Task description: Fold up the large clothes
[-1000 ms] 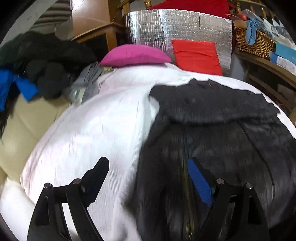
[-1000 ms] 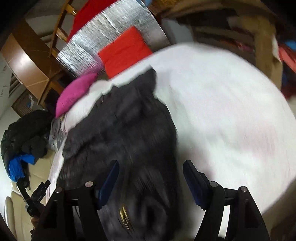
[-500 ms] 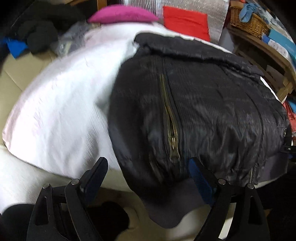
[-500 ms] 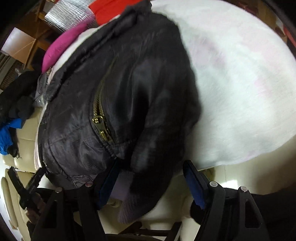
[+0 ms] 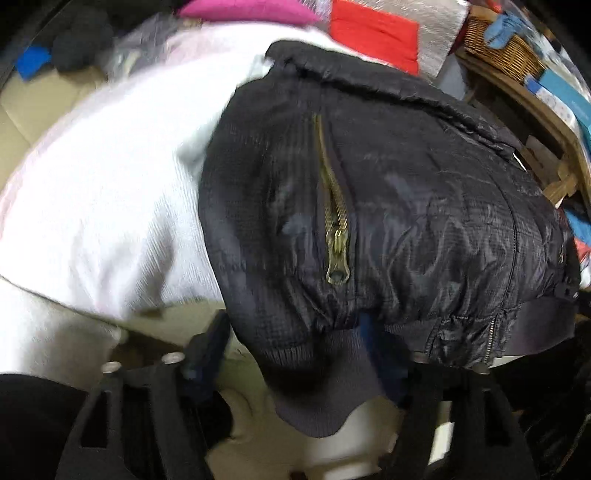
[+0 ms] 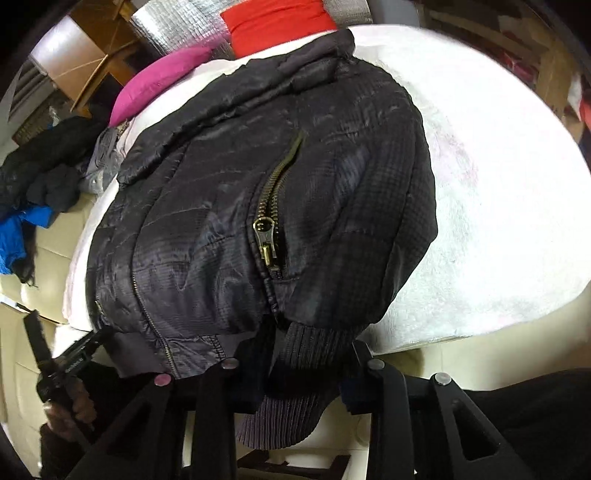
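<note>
Black quilted jacket (image 5: 406,206) lies on the white bedspread (image 5: 99,206), hem overhanging the near edge. I've dropped both tools low: left tool (image 5: 295,354) and right tool (image 6: 295,369) wide around its ribbed hem (image 6: 295,398), ready to grip.

Setting: a lived-in room of a home, used as a sitting or sleeping area. Indicators:

- A white blanket (image 6: 480,184) covers a cream padded sofa (image 6: 40,266).
- A pink cushion (image 6: 162,77) and a red cushion (image 5: 373,33) lie at its far end, against a silver foil mat (image 6: 177,22).
- A pile of dark clothes (image 6: 40,162) lies on the sofa beside the blanket.
- A wicker basket (image 5: 498,48) sits on a wooden shelf (image 5: 532,107).
- Wooden furniture (image 6: 81,55) stands behind.
</note>
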